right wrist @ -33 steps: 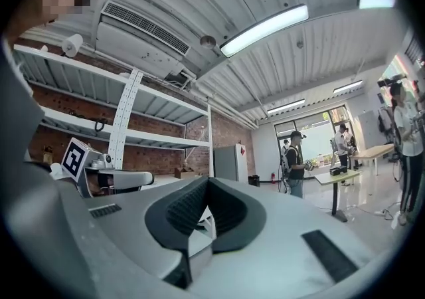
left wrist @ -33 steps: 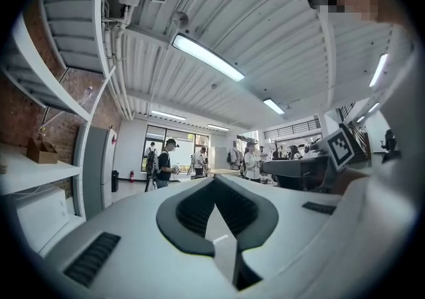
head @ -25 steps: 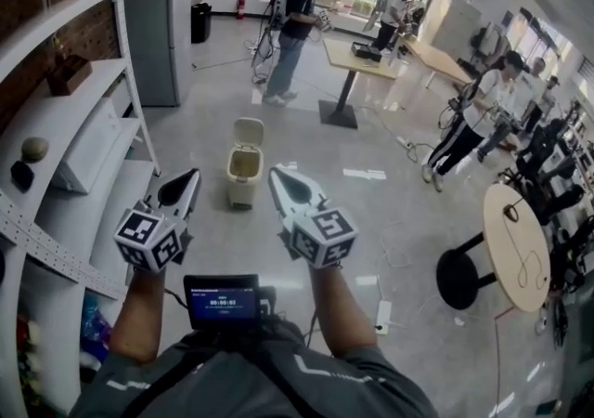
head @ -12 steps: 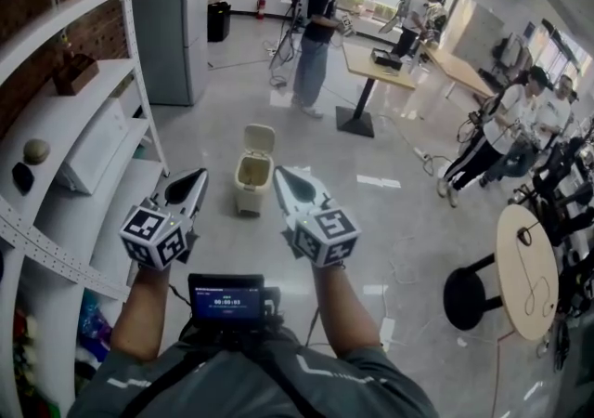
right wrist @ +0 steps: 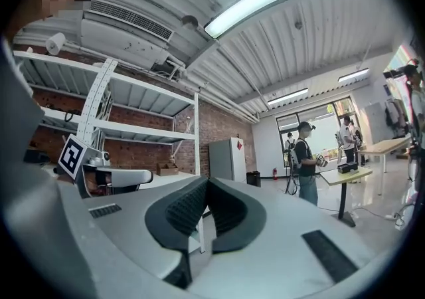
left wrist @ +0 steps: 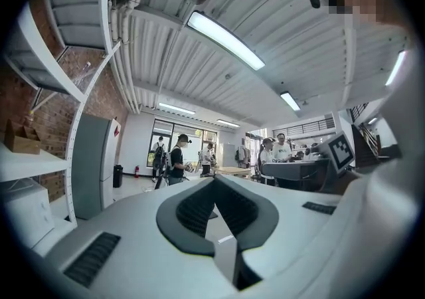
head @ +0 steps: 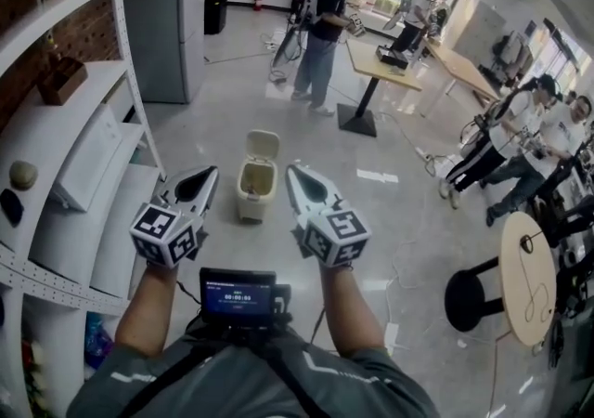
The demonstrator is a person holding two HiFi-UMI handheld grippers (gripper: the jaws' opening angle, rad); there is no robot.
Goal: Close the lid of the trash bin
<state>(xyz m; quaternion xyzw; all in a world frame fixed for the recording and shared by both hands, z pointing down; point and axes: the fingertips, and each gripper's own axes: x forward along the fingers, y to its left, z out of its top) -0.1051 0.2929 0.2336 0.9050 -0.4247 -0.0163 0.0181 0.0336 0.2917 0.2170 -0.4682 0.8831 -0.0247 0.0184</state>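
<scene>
A small cream trash bin (head: 256,186) stands on the floor ahead, its lid (head: 264,143) tipped up and back so the inside shows. My left gripper (head: 210,172) is held in the air to the bin's left and my right gripper (head: 292,170) to its right, both well short of it. Each has its jaws shut tip to tip with nothing between them. In the left gripper view the left gripper (left wrist: 214,179) points over the room, as does the right gripper (right wrist: 206,181) in the right gripper view. Neither gripper view shows the bin.
White shelving (head: 83,151) runs along the left, with a grey cabinet (head: 162,26) behind it. A person (head: 325,26) stands beyond the bin by a table (head: 382,61). A round table (head: 529,263) and a black stool (head: 473,300) are at the right. Cables lie on the floor.
The view has moved forward, so the bin sits slightly nearer and lower in frame. Both grippers stay shut and have risen a little towards it.
</scene>
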